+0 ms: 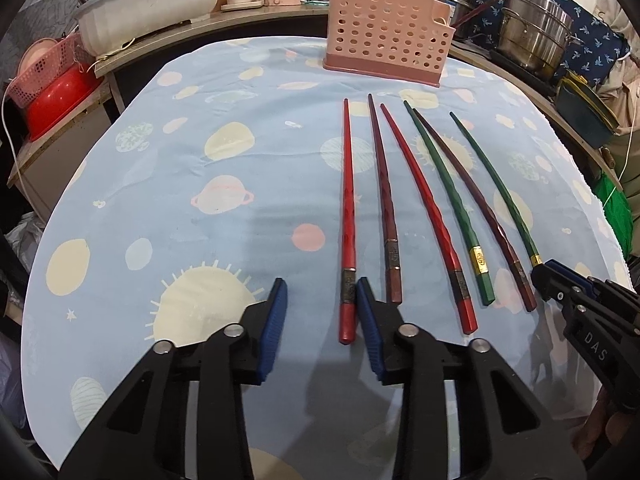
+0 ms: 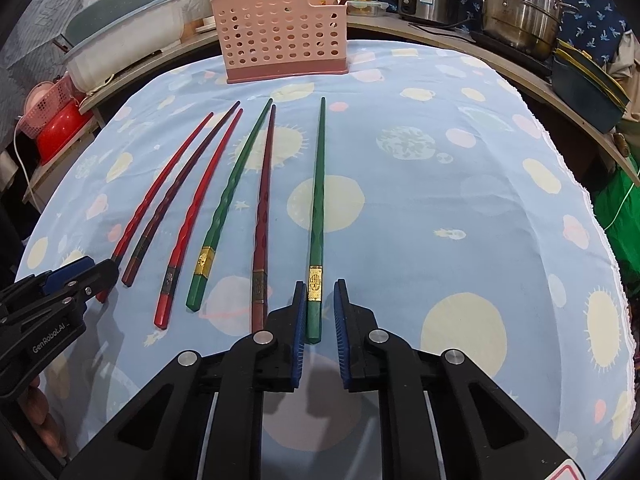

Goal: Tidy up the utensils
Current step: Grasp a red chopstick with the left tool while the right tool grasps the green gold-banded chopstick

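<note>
Several chopsticks lie side by side on the blue planet-print cloth (image 1: pixel 180 208), thin ends toward a pink perforated utensil holder (image 1: pixel 384 36) (image 2: pixel 280 36) at the far edge. My left gripper (image 1: pixel 321 282) is open around the thick end of the leftmost red chopstick (image 1: pixel 346 216), which rests close against the right pad (image 1: pixel 366 320). My right gripper (image 2: pixel 320 282) straddles the butt of the rightmost green chopstick (image 2: pixel 317 200); the left pad (image 2: pixel 299 316) touches it, while a strip of cloth shows before the other pad. Between them lie a dark maroon, a red, a green (image 2: pixel 224 208) and another maroon chopstick.
A white tub (image 1: pixel 148 12) sits on the counter at the back left, with a red basin and pink basket (image 1: pixel 52 80) below it. Steel pots (image 2: pixel 520 4) and a cooker stand at the back right. The cloth's right half (image 2: pixel 460 200) holds no utensils.
</note>
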